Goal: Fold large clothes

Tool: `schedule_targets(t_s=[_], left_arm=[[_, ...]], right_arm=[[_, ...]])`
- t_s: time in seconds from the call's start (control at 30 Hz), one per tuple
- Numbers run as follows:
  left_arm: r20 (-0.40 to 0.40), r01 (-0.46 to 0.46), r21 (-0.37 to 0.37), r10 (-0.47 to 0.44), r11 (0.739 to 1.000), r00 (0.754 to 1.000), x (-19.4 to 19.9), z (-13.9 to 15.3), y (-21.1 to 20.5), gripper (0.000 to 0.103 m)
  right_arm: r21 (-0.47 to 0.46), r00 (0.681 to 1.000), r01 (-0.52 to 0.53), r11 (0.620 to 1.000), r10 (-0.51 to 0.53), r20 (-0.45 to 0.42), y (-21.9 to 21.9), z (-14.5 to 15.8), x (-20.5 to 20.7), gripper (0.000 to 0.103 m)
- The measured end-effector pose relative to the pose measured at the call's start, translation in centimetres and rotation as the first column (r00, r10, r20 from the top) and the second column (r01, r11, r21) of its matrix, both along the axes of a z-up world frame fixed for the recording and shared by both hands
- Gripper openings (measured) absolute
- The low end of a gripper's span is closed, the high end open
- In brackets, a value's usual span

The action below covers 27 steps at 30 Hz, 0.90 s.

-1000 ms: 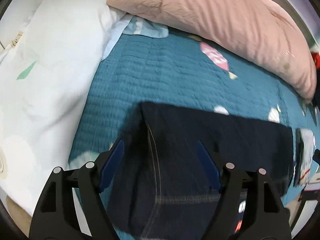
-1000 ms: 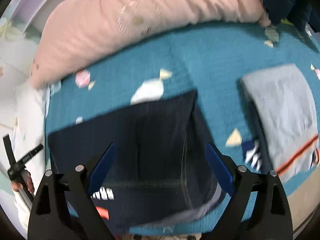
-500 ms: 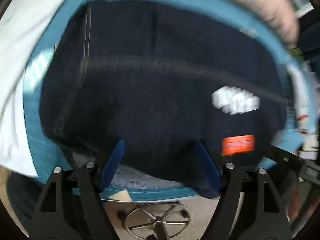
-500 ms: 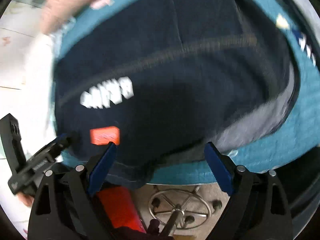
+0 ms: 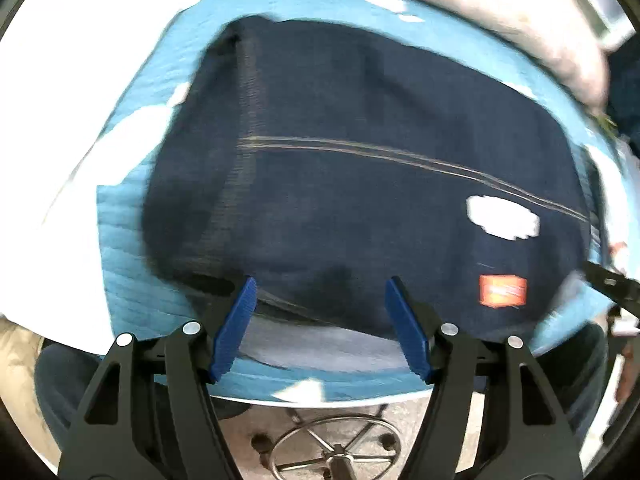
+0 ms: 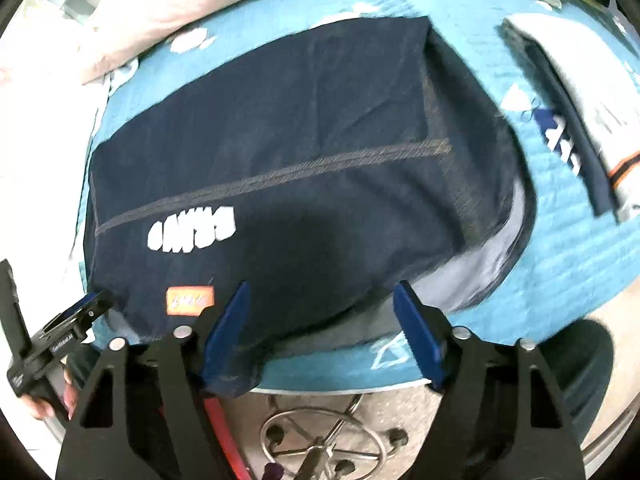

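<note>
Left gripper (image 5: 320, 320) poised over the near edge of the bed (image 5: 132, 240), blue pads spread and pressing on nothing, jaws just narrowed a little with the hem of the navy garment (image 5: 360, 160) lying between and below them. Right gripper (image 6: 322, 322) likewise parted over the same near edge, jaws just drawn in somewhat, left pad just beside or against a hanging fold of the dark cloth; contact could not be told, no grip seen. Navy garment folded flat on the teal quilt, spread across the middle of the bed down to its near edge, lighter lining showing along the hem. White lettering (image 6: 192, 234) and orange patch (image 6: 190, 300) toward the near left part in the right wrist view. Pink pillow (image 6: 160, 12) along the far edge. Folded grey garment (image 6: 572, 92) with an orange stripe near the right edge, apart from the navy one. Chair base (image 5: 336, 448) on the floor below the near edge. Whole scene blurred.
</note>
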<state>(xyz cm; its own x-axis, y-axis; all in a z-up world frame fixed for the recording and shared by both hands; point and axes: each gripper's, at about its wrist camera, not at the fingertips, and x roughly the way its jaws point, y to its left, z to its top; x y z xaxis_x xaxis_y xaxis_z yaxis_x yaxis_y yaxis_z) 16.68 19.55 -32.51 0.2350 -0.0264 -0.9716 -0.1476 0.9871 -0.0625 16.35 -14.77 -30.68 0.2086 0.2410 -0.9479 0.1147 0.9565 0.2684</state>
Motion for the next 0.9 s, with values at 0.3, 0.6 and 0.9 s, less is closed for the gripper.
schedule_targets(t_s=[0.3,0.6,0.9], left_arm=[[-0.034,0.001,-0.007,-0.001,1.0,0.999,0.1,-1.1,1.6,0.059],[-0.084,-0.051,0.059,0.056,0.997,0.995,3.6,-2.5,2.5,0.074],[0.062,0.064,-0.041,-0.062,0.997,0.996,4.1,5.6,-0.8,0.071]], right_arm=[[0.007,0.994,0.025,1.0,-0.024,-0.109,-3.1,-3.3,1.9,0.059],[-0.022,0.989,0.061,0.998,-0.063,-0.132,-4.7,-6.7,5.4,0.077],[0.075,0.996,-0.025,0.997,0.018,0.087,1.0,4.7,5.2,0.076]])
